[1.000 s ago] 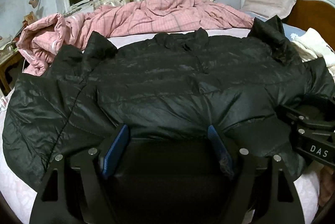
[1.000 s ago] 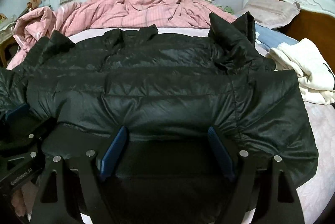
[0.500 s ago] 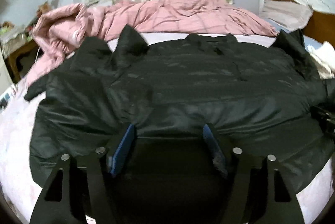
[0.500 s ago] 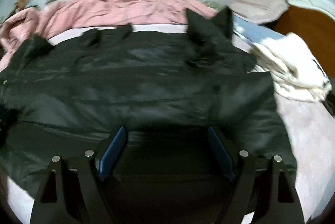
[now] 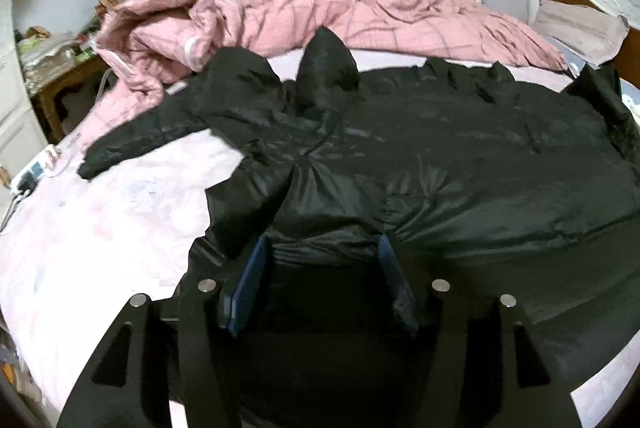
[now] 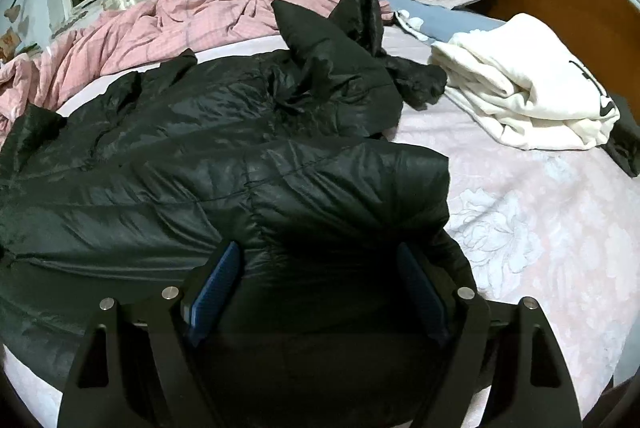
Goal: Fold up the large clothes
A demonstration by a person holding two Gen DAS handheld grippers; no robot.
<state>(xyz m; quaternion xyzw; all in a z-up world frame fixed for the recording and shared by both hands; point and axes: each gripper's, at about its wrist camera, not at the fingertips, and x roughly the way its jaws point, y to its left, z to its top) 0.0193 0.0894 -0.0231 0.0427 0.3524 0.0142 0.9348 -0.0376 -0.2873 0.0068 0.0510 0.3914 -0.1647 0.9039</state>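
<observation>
On the pale pink floral bedsheet [image 5: 120,228], the black quilted puffer jacket [image 5: 460,168] has been drawn inward since the earlier view. Its hem is clenched by the left gripper [image 5: 322,268], whose jaws have just been closing, and by the right gripper [image 6: 316,280]; the hem's edge is hidden behind both.

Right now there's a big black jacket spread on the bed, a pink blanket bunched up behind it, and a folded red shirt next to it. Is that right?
Almost. The folded shirt is white, not red; the right wrist view shows it lying beside the black jacket. The rest holds: the jacket is spread on the bed with the pink blanket bunched up behind it.
</observation>
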